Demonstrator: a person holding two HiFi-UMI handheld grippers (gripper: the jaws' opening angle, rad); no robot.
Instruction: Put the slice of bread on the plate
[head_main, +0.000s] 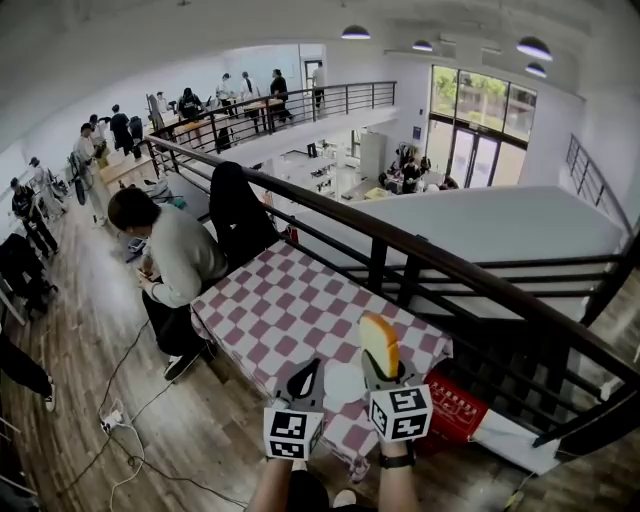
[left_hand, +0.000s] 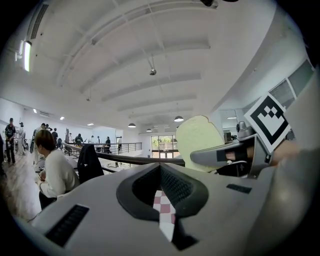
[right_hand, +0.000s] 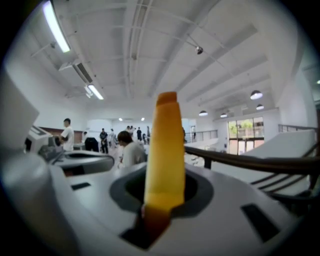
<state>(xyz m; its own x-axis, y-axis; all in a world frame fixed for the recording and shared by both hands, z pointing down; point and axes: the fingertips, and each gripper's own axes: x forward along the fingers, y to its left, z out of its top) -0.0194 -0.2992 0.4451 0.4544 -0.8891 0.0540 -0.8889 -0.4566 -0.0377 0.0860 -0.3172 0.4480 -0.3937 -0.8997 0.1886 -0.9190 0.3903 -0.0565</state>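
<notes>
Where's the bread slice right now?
In the head view, right of centre, the bread slice stands upright, clamped in the right gripper above the checkered table's near edge, beside the left gripper.

1. Both forearms reach forward from the bottom edge of the head view, the left forearm and the right forearm close together and roughly parallel.
2. The left gripper points about level. Its fingers meet at the tips with nothing between them.
3. The right gripper sits just beside it, tipped slightly downward. Its fingers clamp the lower end of a slice of bread, which stands upright.
4. A dark band circles the right wrist.
</notes>
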